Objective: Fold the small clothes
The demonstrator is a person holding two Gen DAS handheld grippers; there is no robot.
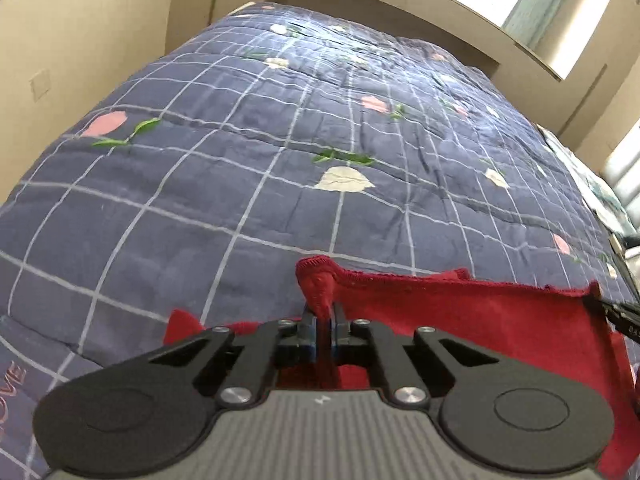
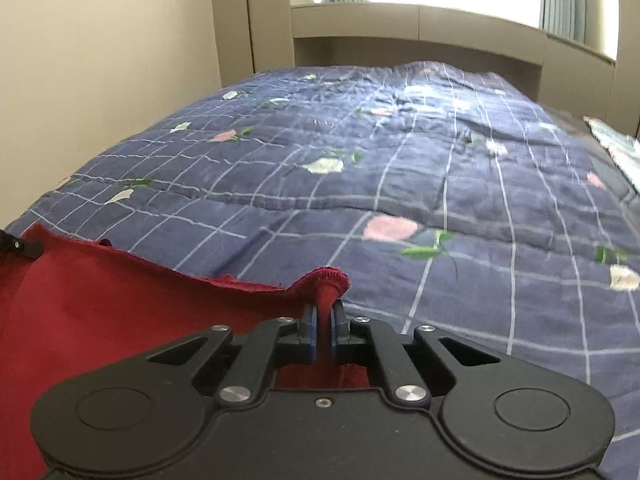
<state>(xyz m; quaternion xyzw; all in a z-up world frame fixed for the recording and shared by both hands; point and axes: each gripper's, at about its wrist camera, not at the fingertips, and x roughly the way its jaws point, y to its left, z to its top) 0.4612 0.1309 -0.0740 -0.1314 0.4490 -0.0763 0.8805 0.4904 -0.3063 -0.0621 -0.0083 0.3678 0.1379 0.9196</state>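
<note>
We saw a red cloth, soft and matte with stitched hems, lying on the quilt, a padded navy check with flower prints. The left gripper was clamped on one bunched corner, the right gripper on the other, the edge sagging between them.

The black two-finger left gripper and right gripper have blue pads, silver screws and round black pivot discs.

text: "OVE", pink, partly cut off | on: blue quilt, lower left edge, left wrist view
</note>
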